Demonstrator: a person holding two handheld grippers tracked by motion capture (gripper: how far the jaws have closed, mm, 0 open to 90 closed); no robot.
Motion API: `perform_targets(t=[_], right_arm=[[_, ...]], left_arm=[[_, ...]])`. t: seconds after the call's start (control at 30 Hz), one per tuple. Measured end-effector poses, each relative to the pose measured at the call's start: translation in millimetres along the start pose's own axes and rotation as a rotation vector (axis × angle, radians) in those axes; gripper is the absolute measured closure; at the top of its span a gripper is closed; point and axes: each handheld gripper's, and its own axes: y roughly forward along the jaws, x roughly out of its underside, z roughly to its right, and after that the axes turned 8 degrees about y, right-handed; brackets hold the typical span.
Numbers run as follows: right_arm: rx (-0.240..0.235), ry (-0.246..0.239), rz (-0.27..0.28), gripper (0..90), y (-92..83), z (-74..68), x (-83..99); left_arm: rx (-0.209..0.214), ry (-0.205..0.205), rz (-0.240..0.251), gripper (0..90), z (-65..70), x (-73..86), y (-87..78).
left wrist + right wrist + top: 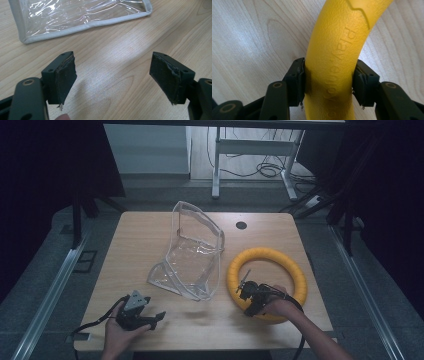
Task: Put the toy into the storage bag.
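Right claw [329,82] is clamped across the tube of the yellow ring [337,57], a black pad pressing on each flank of the foam, and raised lettering runs along the tube between the pads. From above, that claw [248,296] sits on the near arc of the ring [266,282], which lies flat on the right half of the pale wooden worktop [145,227]; the person's right hand [280,308] comes in from the bottom edge behind it, cable trailing along the forearm. Over at the near left corner, the left claw [156,318] rests low above the wood in the left hand [119,327], grey three-cornered plate on top. Its own view shows the left claw [113,77] spread wide with nothing but bare wood grain between the pads. Just beyond it lies the grey-trimmed edge of a clear plastic bag [82,15]. Seen from the high camera, the bag [192,252] stands partly upright in the middle of the worktop, its mouth gaping, close beside the ring on the left. Farther back, a small dark round hole [241,225] sits near the far edge.
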Motion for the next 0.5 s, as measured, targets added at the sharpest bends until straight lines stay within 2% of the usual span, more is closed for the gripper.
perform_targets(t=[0.23, 0.33, 0.37, 0.4, 0.47, 0.5], right_arm=[[-0.056, 0.009, 0.007, 50.7, -0.9, 7.7, 1.5], [-0.101, 0.029, 0.064, 50.9, -10.2, 13.8, 4.8], [-0.101, 0.029, 0.064, 50.9, -10.2, 13.8, 4.8], [-0.127, 0.050, 0.108, 51.1, -20.5, 18.4, 7.1], [-0.131, 0.057, 0.125, 51.1, -25.4, 20.0, 8.1], [-0.147, 0.072, 0.165, 51.3, -33.7, 23.5, 10.6]], left_arm=[[-0.001, 0.001, -0.002, 21.2, 0.2, 0.2, 0.4], [-0.003, 0.002, -0.002, 21.3, 0.0, 0.2, 0.3], [-0.003, 0.002, -0.002, 21.3, 0.0, 0.2, 0.3], [-0.003, 0.002, -0.002, 21.3, -0.1, 0.1, 0.4], [-0.004, 0.002, -0.002, 21.3, -0.1, 0.1, 0.4], [-0.005, 0.002, -0.002, 21.3, -0.1, 0.2, 0.3]])
